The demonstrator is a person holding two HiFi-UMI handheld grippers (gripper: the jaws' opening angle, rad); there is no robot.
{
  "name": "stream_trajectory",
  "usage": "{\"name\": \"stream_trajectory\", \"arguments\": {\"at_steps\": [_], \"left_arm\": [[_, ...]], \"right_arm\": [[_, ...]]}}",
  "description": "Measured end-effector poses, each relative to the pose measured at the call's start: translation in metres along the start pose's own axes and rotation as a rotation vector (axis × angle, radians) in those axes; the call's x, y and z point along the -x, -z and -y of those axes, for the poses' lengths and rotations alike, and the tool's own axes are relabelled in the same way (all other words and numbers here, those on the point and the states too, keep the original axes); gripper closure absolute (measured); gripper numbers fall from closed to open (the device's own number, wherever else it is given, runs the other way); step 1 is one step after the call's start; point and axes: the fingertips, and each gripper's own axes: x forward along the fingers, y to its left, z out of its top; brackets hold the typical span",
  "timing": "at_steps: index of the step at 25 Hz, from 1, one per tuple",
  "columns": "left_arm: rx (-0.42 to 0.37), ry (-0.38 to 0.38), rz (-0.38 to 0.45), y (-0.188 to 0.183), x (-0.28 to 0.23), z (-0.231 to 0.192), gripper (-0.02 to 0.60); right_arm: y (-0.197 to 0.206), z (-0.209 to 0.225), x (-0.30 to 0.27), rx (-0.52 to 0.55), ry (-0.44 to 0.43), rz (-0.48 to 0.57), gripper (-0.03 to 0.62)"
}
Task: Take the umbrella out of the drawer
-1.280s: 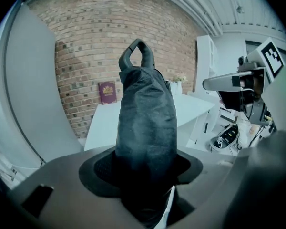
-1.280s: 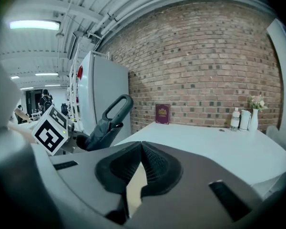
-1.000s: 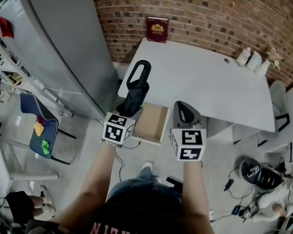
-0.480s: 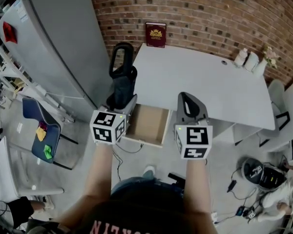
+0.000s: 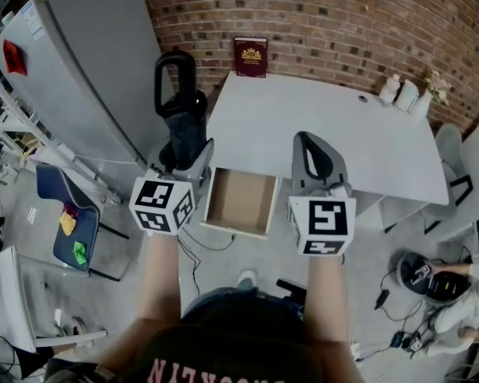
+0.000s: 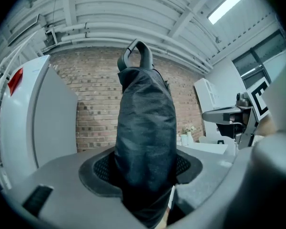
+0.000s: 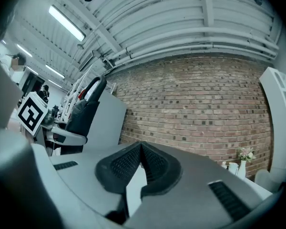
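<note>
A dark folded umbrella (image 5: 184, 126) with a black loop handle stands upright in my left gripper (image 5: 188, 156), which is shut on its lower part; in the left gripper view the umbrella (image 6: 145, 137) fills the gap between the jaws of that gripper (image 6: 143, 171). It hangs in the air left of the open wooden drawer (image 5: 241, 202), whose inside looks bare. My right gripper (image 5: 311, 154) hovers over the drawer's right side, shut with nothing in it; the right gripper view shows the pads of this gripper (image 7: 140, 149) meeting at the tips, with the umbrella (image 7: 83, 111) at the left.
The white desk (image 5: 327, 134) stretches behind the drawer, with a red book (image 5: 251, 57) against the brick wall and small bottles with a vase (image 5: 405, 96) at its far right. A tall grey cabinet (image 5: 88, 78) stands left, and a blue chair (image 5: 64, 214) below it.
Both grippers have risen. The umbrella has gone up and leftward with the left gripper, from over the drawer's corner to beside the desk's left edge, and now stands more upright.
</note>
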Motion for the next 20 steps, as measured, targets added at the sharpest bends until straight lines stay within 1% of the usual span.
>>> {"name": "stream_trajectory", "arguments": {"at_steps": [4, 9, 15, 20], "left_arm": [[0.003, -0.015, 0.02, -0.007, 0.006, -0.005, 0.328], [-0.019, -0.061, 0.019, -0.007, 0.013, -0.02, 0.328], [0.02, -0.099, 0.036, -0.007, 0.021, -0.037, 0.328], [0.009, -0.135, 0.038, -0.009, 0.026, -0.046, 0.328]], "right_arm": [[0.005, 0.005, 0.005, 0.001, 0.011, -0.009, 0.602], [0.008, 0.011, 0.006, 0.019, 0.022, -0.018, 0.602], [0.007, 0.018, 0.01, 0.044, 0.035, -0.025, 0.602], [0.006, 0.026, 0.013, 0.06, 0.042, -0.023, 0.602]]}}
